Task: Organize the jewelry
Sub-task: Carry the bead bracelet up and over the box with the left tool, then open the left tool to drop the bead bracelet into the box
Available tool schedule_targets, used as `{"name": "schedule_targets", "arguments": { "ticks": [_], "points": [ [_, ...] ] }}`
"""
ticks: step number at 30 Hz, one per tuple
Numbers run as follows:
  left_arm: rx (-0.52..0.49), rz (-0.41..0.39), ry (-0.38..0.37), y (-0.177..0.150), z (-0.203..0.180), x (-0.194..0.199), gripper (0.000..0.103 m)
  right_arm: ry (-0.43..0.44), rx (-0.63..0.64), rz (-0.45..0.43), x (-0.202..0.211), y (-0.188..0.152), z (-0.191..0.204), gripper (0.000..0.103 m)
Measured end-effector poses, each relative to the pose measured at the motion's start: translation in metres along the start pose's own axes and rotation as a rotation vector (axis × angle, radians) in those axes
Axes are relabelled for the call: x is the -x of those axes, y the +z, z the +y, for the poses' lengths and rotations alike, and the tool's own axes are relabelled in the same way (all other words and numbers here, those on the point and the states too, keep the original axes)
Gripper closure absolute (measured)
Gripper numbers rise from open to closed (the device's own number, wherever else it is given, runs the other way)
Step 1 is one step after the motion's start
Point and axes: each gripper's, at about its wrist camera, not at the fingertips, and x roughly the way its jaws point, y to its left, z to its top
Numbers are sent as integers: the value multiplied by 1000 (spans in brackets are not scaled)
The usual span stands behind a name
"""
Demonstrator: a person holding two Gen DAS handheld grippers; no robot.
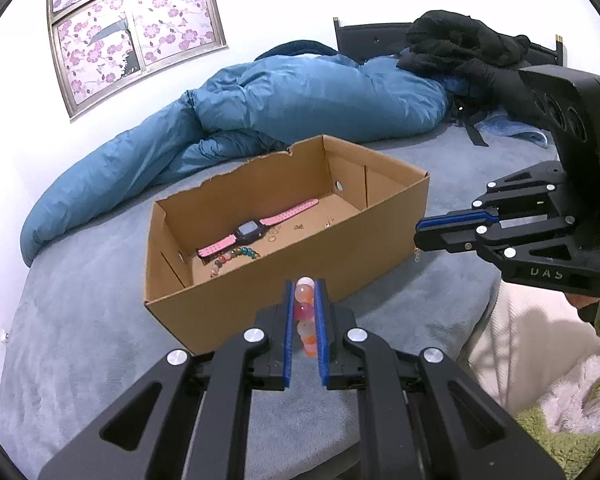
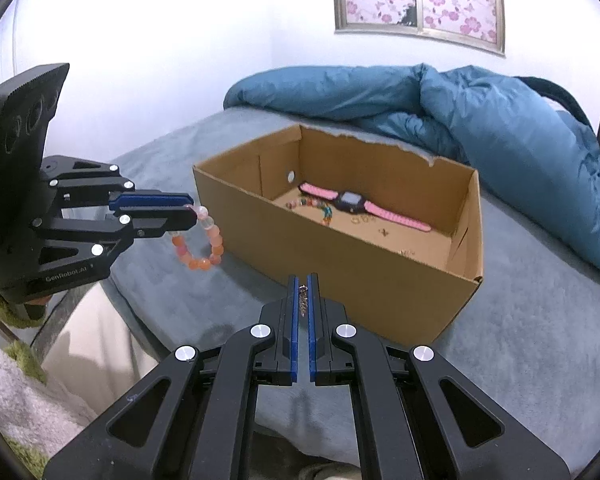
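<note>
Left gripper (image 1: 305, 292) jaws clenched on a bead bracelet (image 2: 204, 240), right gripper (image 2: 303, 286) pinching a thin chain (image 2: 304, 300), both raised just before the box (image 1: 380, 248) on the bed (image 1: 80, 320).

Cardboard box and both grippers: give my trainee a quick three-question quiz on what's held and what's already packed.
1. True or false: the left gripper is shut on the orange bead bracelet, which hangs outside the cardboard box.
2. What does the right gripper hold between its jaws?
A. a pink watch
B. a thin metal chain
C. nothing
3. Name the largest item lying in the box.

Key
1. True.
2. B.
3. The pink watch, lying flat on the box floor beside a multicoloured bead bracelet and some small gold pieces.
</note>
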Motion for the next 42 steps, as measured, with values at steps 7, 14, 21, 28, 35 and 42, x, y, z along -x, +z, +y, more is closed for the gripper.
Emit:
{"name": "schedule_targets", "arguments": {
  "ticks": [7,14,21,28,35,42],
  "points": [
    [-5,-40,25,11,-2,22,94,12,-6,-75,15,11,5,101],
    [-20,-92,47,27,-5,36,94,17,20,-136,28,33,6,101],
    [-30,-158,62,55,4,46,94,17,46,-194,38,66,-2,101],
    [-16,-201,74,84,28,36,94,25,38,-198,28,105,-35,101],
    [52,-123,-25,89,50,-15,94,65,10,-97,-15,121,-64,101],
    [82,-12,-98,79,51,-78,94,86,21,57,-67,114,-74,101]
  ]
}}
